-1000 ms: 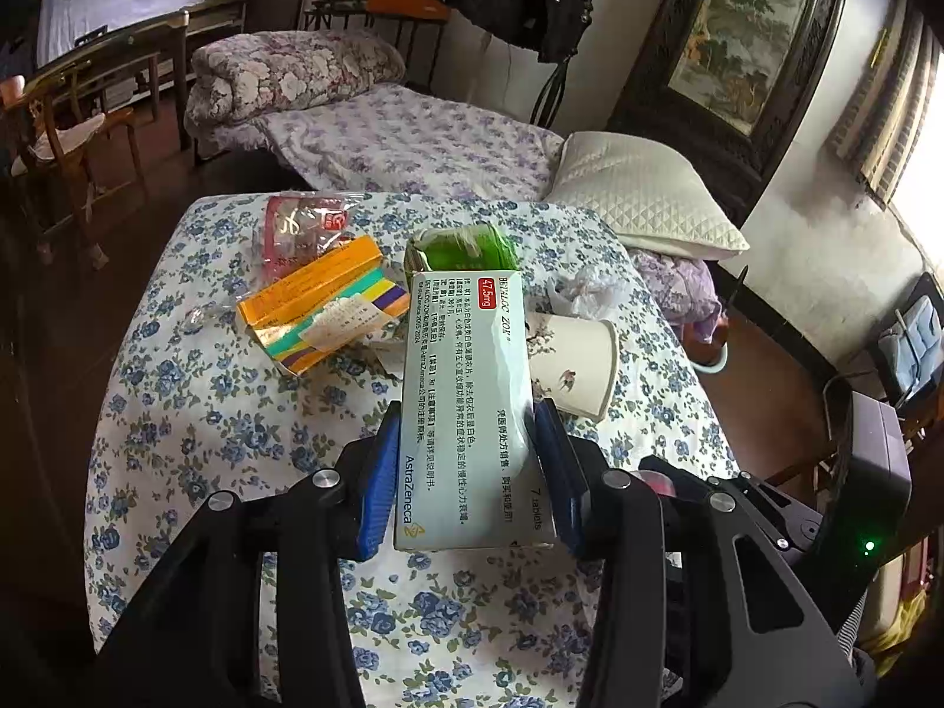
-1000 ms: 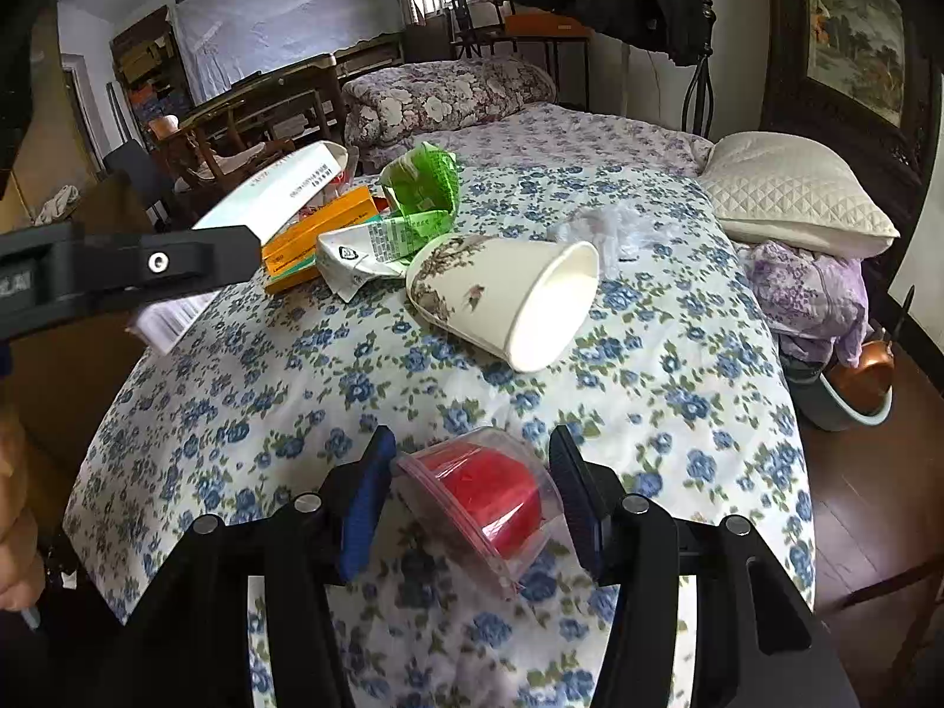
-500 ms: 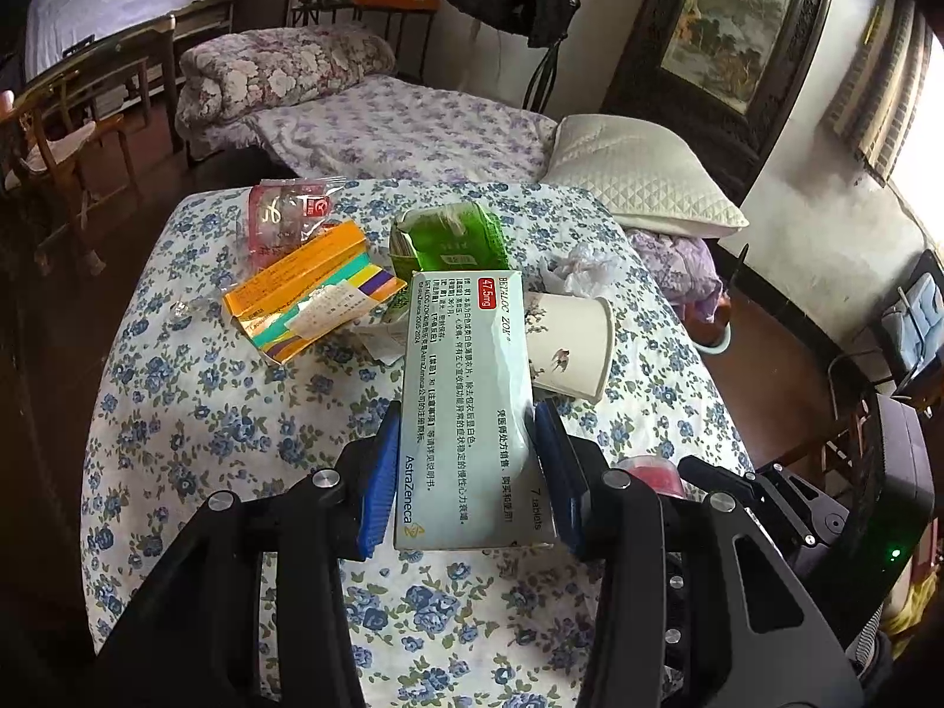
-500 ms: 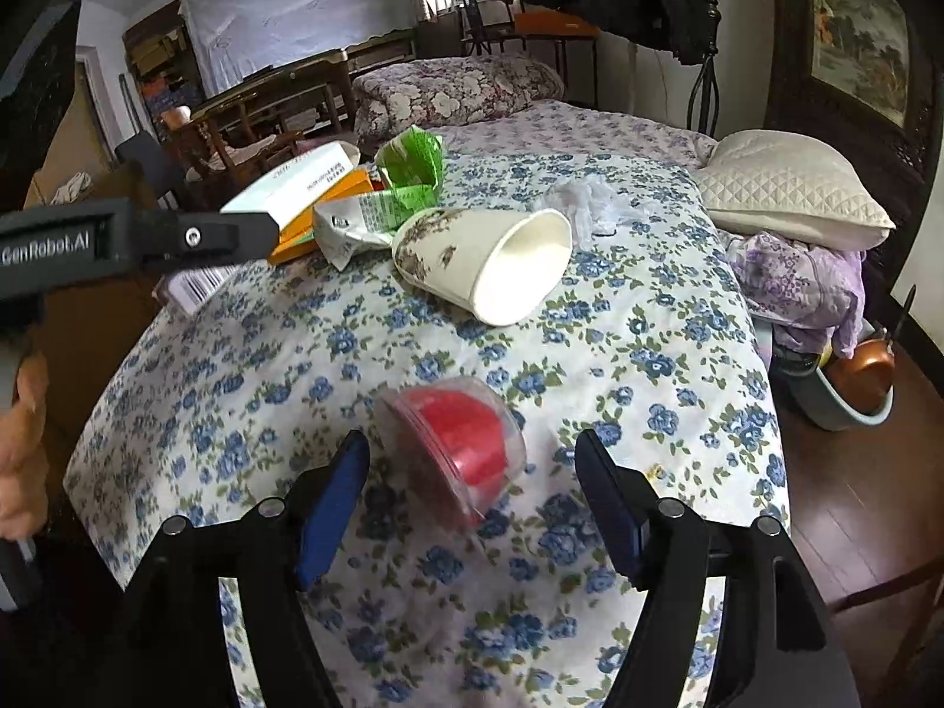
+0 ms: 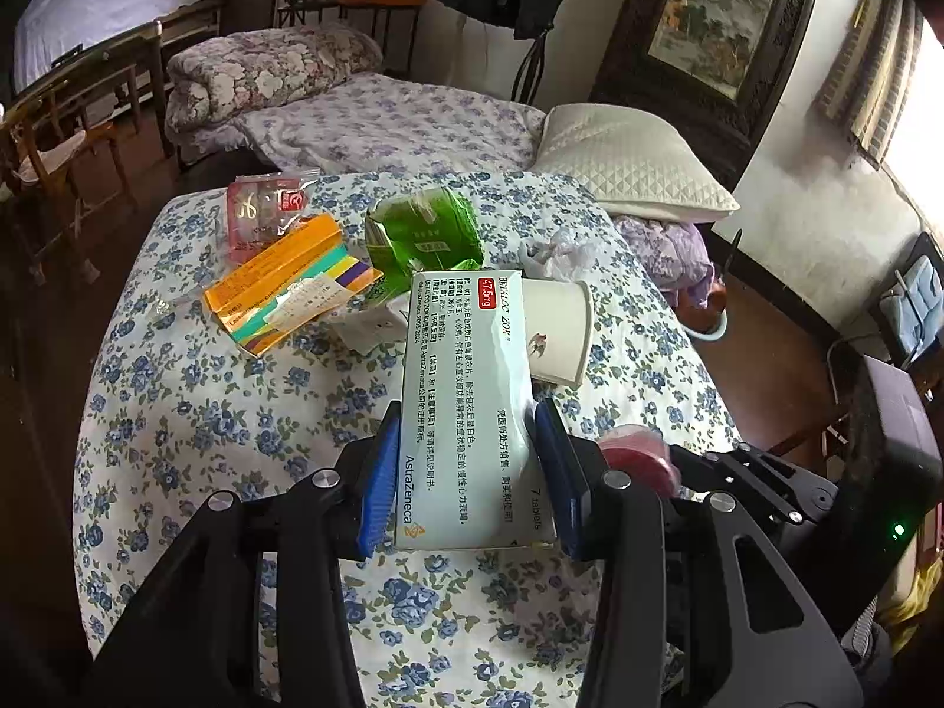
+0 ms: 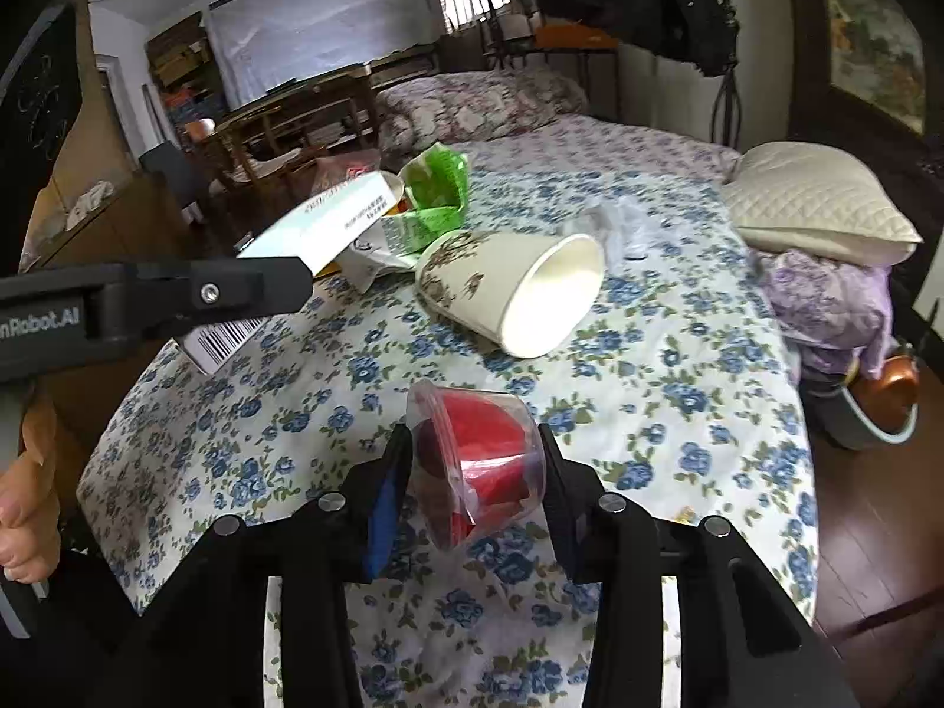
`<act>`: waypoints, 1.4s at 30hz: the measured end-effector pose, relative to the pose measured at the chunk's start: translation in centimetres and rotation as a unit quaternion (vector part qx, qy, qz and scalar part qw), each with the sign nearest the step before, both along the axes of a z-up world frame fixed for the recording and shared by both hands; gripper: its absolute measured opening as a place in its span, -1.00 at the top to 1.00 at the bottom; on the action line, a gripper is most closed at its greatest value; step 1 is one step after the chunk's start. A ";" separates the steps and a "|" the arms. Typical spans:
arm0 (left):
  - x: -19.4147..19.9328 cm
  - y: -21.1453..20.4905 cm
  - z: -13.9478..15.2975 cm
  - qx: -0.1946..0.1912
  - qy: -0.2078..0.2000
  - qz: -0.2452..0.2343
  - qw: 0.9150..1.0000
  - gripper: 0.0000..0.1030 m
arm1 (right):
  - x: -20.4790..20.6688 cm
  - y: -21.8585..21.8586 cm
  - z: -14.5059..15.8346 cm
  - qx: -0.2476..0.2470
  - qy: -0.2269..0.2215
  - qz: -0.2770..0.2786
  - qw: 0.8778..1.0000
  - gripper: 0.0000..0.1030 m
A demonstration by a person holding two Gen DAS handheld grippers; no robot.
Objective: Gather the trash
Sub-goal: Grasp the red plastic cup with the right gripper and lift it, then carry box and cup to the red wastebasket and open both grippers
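My left gripper (image 5: 466, 460) is shut on a pale green medicine box (image 5: 466, 407) and holds it above the flowered tablecloth (image 5: 194, 407). My right gripper (image 6: 472, 472) is shut on a clear plastic cup with red inside (image 6: 478, 460), just above the cloth. On the table lie a tipped paper cup (image 6: 513, 289), a green wrapper (image 5: 422, 233), an orange striped box (image 5: 289, 289), a pink clear packet (image 5: 262, 209) and a crumpled white tissue (image 6: 619, 224). The left gripper and its box also show in the right wrist view (image 6: 330, 224).
A bed with a floral quilt (image 5: 383, 124) and a white pillow (image 5: 631, 165) stands behind the table. A purple cloth (image 6: 826, 301) and a basin with a copper pot (image 6: 885, 395) lie to the right on the wood floor. Wooden chairs (image 5: 53, 153) stand left.
The right gripper opened around the red cup half a second ago and has shut on it again. The left gripper has lifted a little with the medicine box.
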State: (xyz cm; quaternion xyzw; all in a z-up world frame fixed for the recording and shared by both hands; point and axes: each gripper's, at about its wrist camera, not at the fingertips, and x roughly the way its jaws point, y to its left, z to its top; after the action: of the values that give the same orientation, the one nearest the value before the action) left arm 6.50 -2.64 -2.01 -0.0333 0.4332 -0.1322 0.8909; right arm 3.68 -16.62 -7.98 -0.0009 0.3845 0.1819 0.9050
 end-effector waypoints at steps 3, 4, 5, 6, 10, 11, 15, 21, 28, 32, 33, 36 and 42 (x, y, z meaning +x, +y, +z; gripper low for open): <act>0.0 0.0 -0.1 0.001 0.001 -0.001 1.000 0.14 | -0.5 0.0 0.3 -0.016 -0.011 -0.007 1.000 0.20; 0.0 0.0 -0.2 0.001 0.002 -0.002 1.000 0.14 | -0.5 0.0 0.2 -0.023 -0.011 -0.009 1.000 0.20; 0.0 0.0 -0.2 0.001 0.002 -0.002 1.000 0.14 | -0.5 0.1 0.0 -0.028 -0.009 -0.010 1.000 0.20; 0.1 0.0 -0.2 0.001 0.003 -0.002 1.000 0.14 | -0.5 0.1 -0.1 -0.033 -0.005 -0.012 0.999 0.20; 0.1 0.1 -0.2 -0.006 0.006 -0.003 1.000 0.14 | -0.8 -0.6 0.2 -0.028 -0.005 -0.015 0.999 0.20; 0.1 0.0 -0.2 -0.008 0.006 -0.004 1.000 0.14 | -1.1 -0.9 0.5 -0.025 -0.008 -0.016 1.000 0.21; -0.1 -0.8 -0.1 -0.017 0.007 -0.015 1.000 0.14 | -1.9 -2.1 1.7 -0.015 -0.021 -0.024 0.999 0.21; -1.3 -5.2 0.4 -0.015 -0.005 -0.076 0.997 0.14 | -3.7 -5.6 3.0 -0.001 -0.032 -0.055 0.998 0.20; -2.7 -10.9 -0.2 -0.020 0.004 -0.144 0.989 0.14 | -6.4 -11.2 3.6 0.001 -0.041 -0.103 0.994 0.21; -3.3 -14.4 -0.8 -0.033 0.020 -0.181 0.983 0.14 | -8.2 -15.2 2.7 -0.010 -0.034 -0.138 0.990 0.21; -3.5 -15.1 -0.9 -0.034 0.022 -0.187 0.981 0.14 | -8.7 -16.4 2.2 -0.010 -0.029 -0.148 0.988 0.21; -4.1 -18.0 -1.4 -0.034 0.031 -0.214 0.976 0.14 | -10.1 -20.2 0.4 -0.004 -0.008 -0.183 0.983 0.21; -5.4 -23.9 -3.6 -0.026 0.060 -0.262 0.963 0.13 | -12.0 -25.3 -3.0 0.008 0.024 -0.227 0.974 0.21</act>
State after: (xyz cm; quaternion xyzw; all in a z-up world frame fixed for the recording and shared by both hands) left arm 1.14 -26.54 -5.56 0.0503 0.4758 -0.3698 0.7964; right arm -8.31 -41.94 -10.97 0.0983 0.3946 -0.0253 0.9132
